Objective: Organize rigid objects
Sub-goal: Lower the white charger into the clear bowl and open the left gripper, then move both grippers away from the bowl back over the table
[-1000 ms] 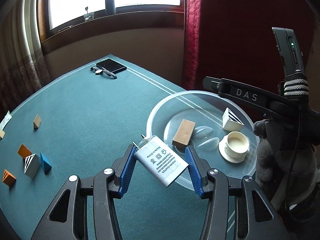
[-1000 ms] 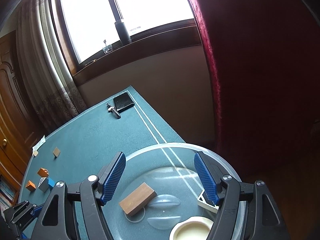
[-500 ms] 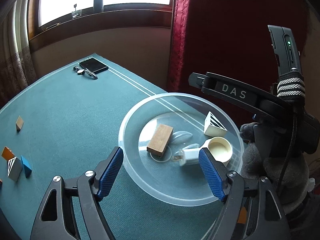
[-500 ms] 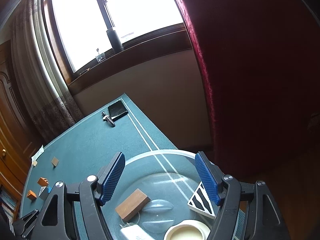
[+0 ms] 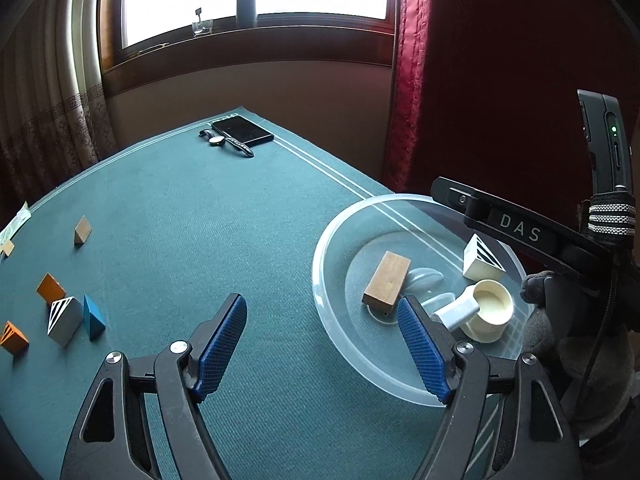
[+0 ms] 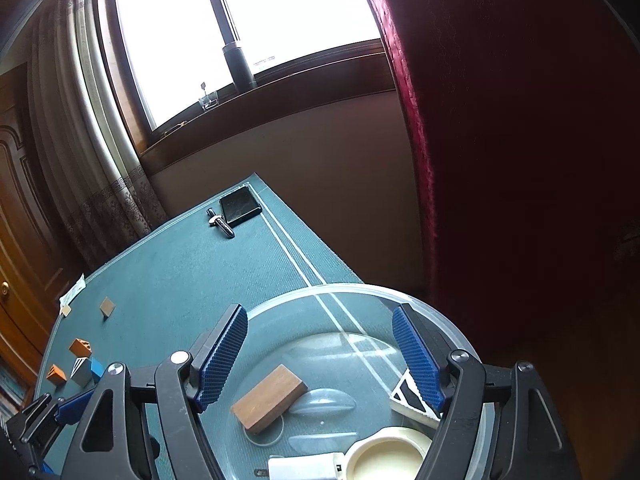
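My left gripper (image 5: 322,320) is open and empty over the green cloth, just left of the clear bowl (image 5: 320,272). In the bowl lie a wooden block (image 5: 387,282), a white power adapter (image 5: 456,314) leaning on a cream cup (image 5: 490,308), and a striped wedge (image 5: 480,260). My right gripper (image 6: 320,328) hangs above the bowl (image 6: 360,290), its jaws opening with nothing gripped. Below it are the wooden block (image 6: 270,396), the striped wedge (image 6: 404,398), the cream cup (image 6: 384,456) and the adapter (image 6: 304,466).
Loose blocks lie at the left of the cloth: orange (image 5: 50,288), striped grey (image 5: 64,316), blue (image 5: 92,316), another orange (image 5: 14,338) and tan (image 5: 82,231). A black phone (image 5: 242,130) and a watch (image 5: 226,142) rest at the far edge. A red curtain hangs on the right.
My left gripper opened and let go of the white adapter, which now lies in the bowl against the cream cup. The left gripper then drew back to the left. The right gripper stayed over the bowl.
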